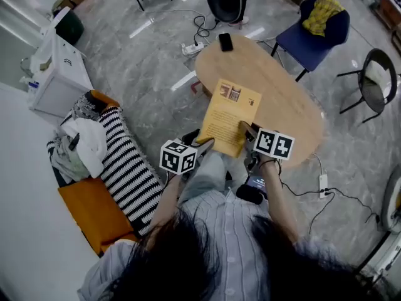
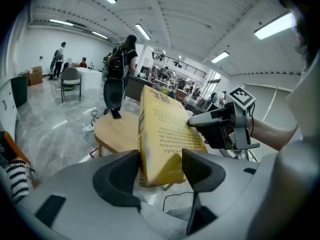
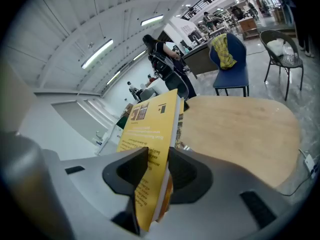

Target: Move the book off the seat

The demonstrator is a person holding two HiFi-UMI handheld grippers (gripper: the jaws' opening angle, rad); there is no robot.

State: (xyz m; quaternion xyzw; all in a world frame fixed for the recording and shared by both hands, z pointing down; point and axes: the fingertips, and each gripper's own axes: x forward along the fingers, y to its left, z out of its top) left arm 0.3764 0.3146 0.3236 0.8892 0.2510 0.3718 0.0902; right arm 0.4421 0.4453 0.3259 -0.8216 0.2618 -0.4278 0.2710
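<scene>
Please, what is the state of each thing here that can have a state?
book: closed, held in the air.
left gripper: fingers shut on the book.
right gripper: fingers shut on the book.
phone: lying flat on the table, screen dark.
blue chair: yellow cloth on it.

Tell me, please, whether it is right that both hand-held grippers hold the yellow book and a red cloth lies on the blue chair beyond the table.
Not quite: the head view shows a yellow cloth, not red, on the blue chair beyond the table. The left hand-held gripper and right hand-held gripper do both hold the yellow book.
</scene>
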